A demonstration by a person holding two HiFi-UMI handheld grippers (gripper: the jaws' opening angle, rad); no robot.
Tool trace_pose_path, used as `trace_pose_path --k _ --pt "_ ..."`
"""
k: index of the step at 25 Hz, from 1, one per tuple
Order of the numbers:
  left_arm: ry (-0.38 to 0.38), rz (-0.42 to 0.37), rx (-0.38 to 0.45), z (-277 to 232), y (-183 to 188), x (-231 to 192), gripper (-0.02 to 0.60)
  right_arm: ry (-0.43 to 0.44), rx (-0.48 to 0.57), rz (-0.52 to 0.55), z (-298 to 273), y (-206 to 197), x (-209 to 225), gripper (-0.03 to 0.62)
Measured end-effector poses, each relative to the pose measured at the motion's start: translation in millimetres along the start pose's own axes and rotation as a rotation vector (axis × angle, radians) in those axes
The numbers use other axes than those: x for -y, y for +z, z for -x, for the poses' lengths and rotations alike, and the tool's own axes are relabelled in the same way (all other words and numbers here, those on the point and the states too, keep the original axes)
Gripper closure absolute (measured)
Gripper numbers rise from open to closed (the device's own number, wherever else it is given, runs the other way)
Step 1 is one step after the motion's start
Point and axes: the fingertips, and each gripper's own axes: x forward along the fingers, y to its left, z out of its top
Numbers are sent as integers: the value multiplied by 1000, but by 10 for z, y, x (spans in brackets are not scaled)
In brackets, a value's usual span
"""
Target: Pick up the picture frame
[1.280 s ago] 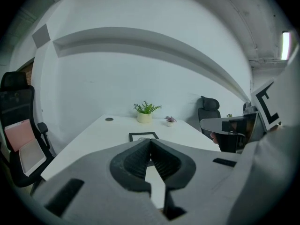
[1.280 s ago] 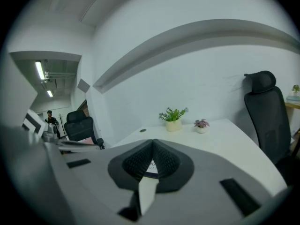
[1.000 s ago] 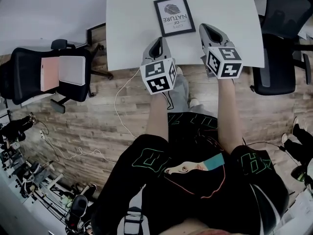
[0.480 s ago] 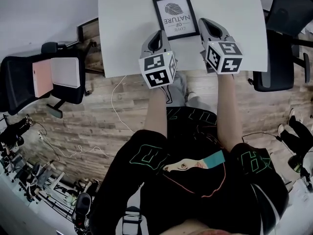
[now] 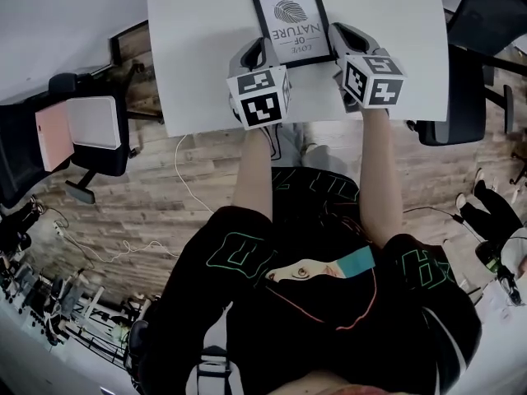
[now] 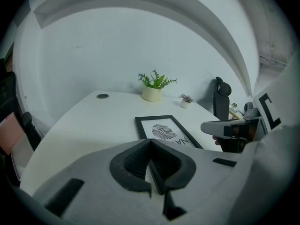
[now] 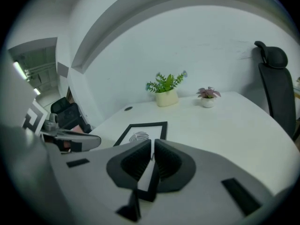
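The picture frame (image 5: pixel 291 23), black-edged with a leaf print and lettering, lies flat on the white table (image 5: pixel 198 56). My left gripper (image 5: pixel 257 48) is at the frame's near left corner, and its jaws are shut with nothing in them (image 6: pixel 150 140). My right gripper (image 5: pixel 341 34) is at the near right corner. Its jaws (image 7: pixel 153 143) are opening and stand a narrow slit apart, holding nothing. The frame (image 7: pixel 140 135) shows through that slit, just beyond the tips. From the left gripper view the frame (image 6: pixel 166 131) lies just ahead and to the right.
A potted plant (image 6: pixel 153 89) and a small pot (image 7: pixel 207 97) stand at the table's far edge, and a round grommet (image 6: pixel 102 96) lies to the left. Office chairs stand at the left (image 5: pixel 74 130) and right (image 5: pixel 461 81) of the table. A cable (image 5: pixel 185 188) runs over the wooden floor.
Both grippers have moved forward and down over the table's near edge. They now sit on either side of the frame's near end.
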Motion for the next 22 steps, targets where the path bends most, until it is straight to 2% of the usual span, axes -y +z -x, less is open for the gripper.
trace_pose_path --k 5,7,10,22 --pt "-13 7 -46 -166 -52 -66 578 1 -67 -1 -193 -89 73 536" --pt "-36 22 -73 -235 -99 -58 522 -2 -84 0 -258 -113 97 523" --pt "-50 36 -108 -295 -145 -67 502 3 -115 8 -335 -138 101 505" --pt "-50 61 -157 -416 -156 -83 453 10 -190 16 -473 -172 148 484"
